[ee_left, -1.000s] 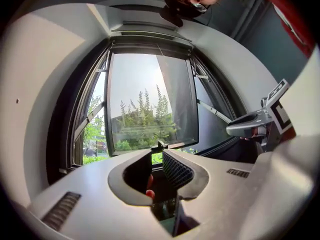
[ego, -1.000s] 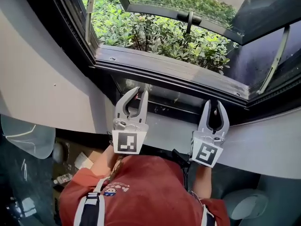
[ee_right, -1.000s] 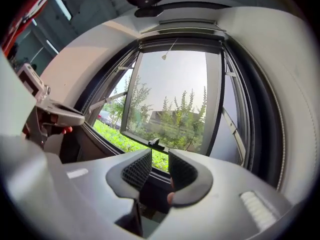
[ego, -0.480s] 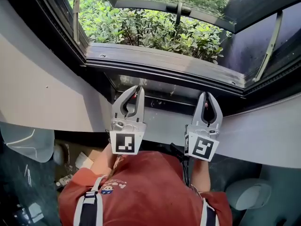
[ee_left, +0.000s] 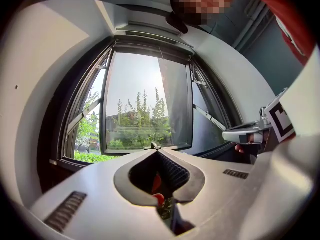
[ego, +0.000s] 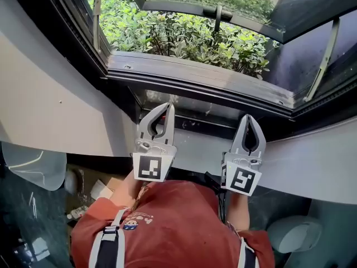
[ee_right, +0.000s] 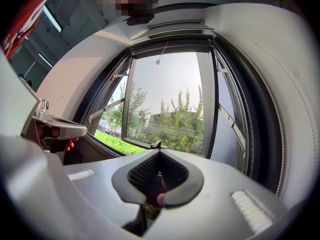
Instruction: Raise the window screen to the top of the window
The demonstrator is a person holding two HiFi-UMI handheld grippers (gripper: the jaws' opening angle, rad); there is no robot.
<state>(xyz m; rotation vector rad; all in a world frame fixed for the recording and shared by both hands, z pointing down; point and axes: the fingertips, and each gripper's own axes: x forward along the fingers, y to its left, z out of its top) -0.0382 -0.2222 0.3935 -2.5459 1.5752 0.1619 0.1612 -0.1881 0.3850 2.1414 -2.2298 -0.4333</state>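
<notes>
The window stands with its glass sash swung outward over green shrubs. I cannot make out any screen mesh across the opening. A thin pull cord hangs from the top of the frame. My left gripper points at the dark recess under the sill, level with the ledge. My right gripper is beside it, further right. Both jaws have just been closing and now meet tip to tip with nothing between them, as the left gripper view and the right gripper view show.
Metal stays brace the sash at both sides. A pale ledge runs below the window. Under it, at the lower left, lie a cardboard box and small clutter. My red shirt fills the bottom of the head view.
Both grippers' jaws went from spread apart to shut on nothing. The two grippers kept their places in front of the sill.
</notes>
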